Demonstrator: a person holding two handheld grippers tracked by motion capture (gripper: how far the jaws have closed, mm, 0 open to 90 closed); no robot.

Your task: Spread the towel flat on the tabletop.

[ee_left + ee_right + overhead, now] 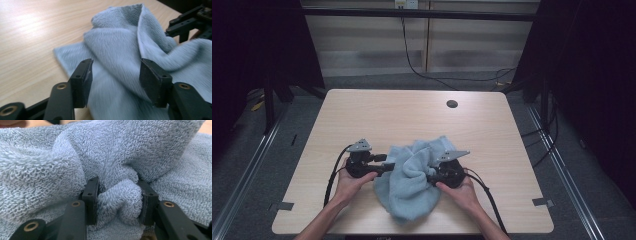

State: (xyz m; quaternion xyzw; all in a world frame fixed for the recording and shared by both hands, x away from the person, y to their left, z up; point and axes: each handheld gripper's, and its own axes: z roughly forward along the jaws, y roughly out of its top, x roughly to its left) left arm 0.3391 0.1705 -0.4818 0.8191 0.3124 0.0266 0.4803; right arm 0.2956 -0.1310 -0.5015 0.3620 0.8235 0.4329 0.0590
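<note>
A crumpled light blue towel (pixel 412 180) lies bunched on the near middle of the light wood table (pixel 412 115), between the two hand-held grippers. The left gripper (pixel 115 75) sits at the towel's left edge, held by the person's left hand (pixel 349 185); its jaws stand apart, with a raised fold of towel running between them but not pinched. The right gripper (pixel 118 200) is at the towel's right side, held by the right hand (pixel 462 192); its jaws are clamped on a thick bunched fold of terry cloth, pads pressing in from both sides. In the left gripper view the right gripper shows at the upper right, beyond the towel. A dark round grommet hole (pixel 452 104) sits near the table's far edge, well apart from the towel. Black cables trail back from both grippers along the forearms.
</note>
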